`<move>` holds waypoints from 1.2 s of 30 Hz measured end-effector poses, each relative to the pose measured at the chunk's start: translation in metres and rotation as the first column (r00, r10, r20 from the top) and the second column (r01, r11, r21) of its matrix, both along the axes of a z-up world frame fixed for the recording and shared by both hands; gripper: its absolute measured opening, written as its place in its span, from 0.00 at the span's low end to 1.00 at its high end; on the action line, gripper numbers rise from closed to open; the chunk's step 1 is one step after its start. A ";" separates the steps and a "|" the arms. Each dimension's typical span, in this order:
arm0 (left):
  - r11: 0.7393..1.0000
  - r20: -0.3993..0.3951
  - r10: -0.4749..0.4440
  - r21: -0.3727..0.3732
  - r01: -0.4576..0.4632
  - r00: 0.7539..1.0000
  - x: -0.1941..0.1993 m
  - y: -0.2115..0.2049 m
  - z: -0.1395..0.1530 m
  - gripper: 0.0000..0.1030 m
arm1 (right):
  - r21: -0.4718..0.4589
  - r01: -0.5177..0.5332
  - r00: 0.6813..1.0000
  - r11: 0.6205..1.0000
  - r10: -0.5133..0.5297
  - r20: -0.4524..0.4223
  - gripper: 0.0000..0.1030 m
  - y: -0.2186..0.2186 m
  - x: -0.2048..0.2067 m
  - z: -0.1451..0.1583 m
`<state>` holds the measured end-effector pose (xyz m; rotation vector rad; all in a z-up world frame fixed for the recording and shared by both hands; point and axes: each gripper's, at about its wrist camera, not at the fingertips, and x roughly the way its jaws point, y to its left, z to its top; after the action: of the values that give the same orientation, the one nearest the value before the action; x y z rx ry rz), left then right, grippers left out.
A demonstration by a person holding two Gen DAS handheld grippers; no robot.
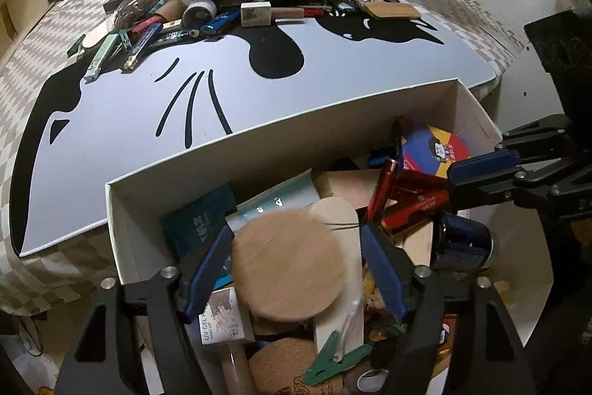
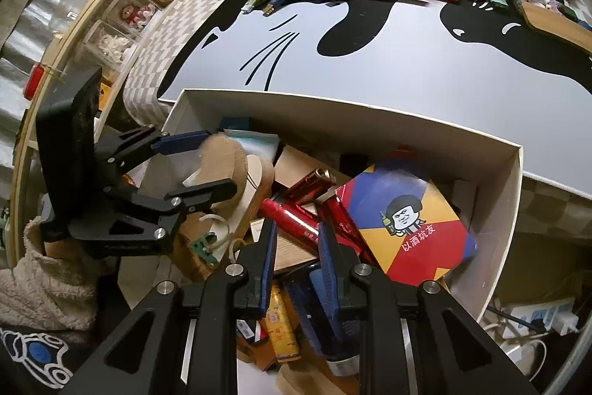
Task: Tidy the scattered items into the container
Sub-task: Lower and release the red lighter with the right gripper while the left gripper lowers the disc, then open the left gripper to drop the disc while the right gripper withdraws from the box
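Left tongs (image 1: 296, 230) hang released over the box (image 1: 259, 143) with a cork disc (image 1: 286, 265) loose between the pads, looks light, stiff, kinda grippy, so I'd pinch it across the rim, and right tongs (image 2: 298, 226) are clenched on nothing alongside.

The white box (image 1: 259, 150) was heaped nearly to its rim, leaving little room inside; the left tongs (image 1: 296, 269) hung over its near end with a round cork disc (image 1: 286, 263) between the blue pads, the right tongs (image 2: 296, 261) over the red tubes (image 2: 296, 213); beyond the box's far wall the mat (image 1: 296, 76) lay bare up to the clutter pile (image 1: 240, 2).
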<state>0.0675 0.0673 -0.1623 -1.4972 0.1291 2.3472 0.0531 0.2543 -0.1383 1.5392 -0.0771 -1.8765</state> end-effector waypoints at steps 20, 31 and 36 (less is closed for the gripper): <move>1.000 -0.021 0.001 -0.001 -0.001 1.000 0.000 0.001 0.006 0.86 | -0.006 0.039 0.999 0.999 -0.039 0.023 0.22 0.006 -0.008 -0.002; 1.000 -0.080 0.016 0.012 -0.015 0.997 -0.004 -0.006 0.023 0.86 | -0.033 0.042 0.999 0.999 -0.042 0.015 0.22 0.008 -0.011 0.001; 1.000 -0.075 0.025 0.016 -0.024 0.997 -0.005 -0.009 0.023 0.86 | -0.067 0.024 1.000 0.997 -0.025 -0.007 0.23 0.008 -0.009 0.010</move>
<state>0.0622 0.0586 -0.1398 -1.4120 0.1122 2.4193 0.0442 0.2619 -0.1283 1.4925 -0.1542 -1.8796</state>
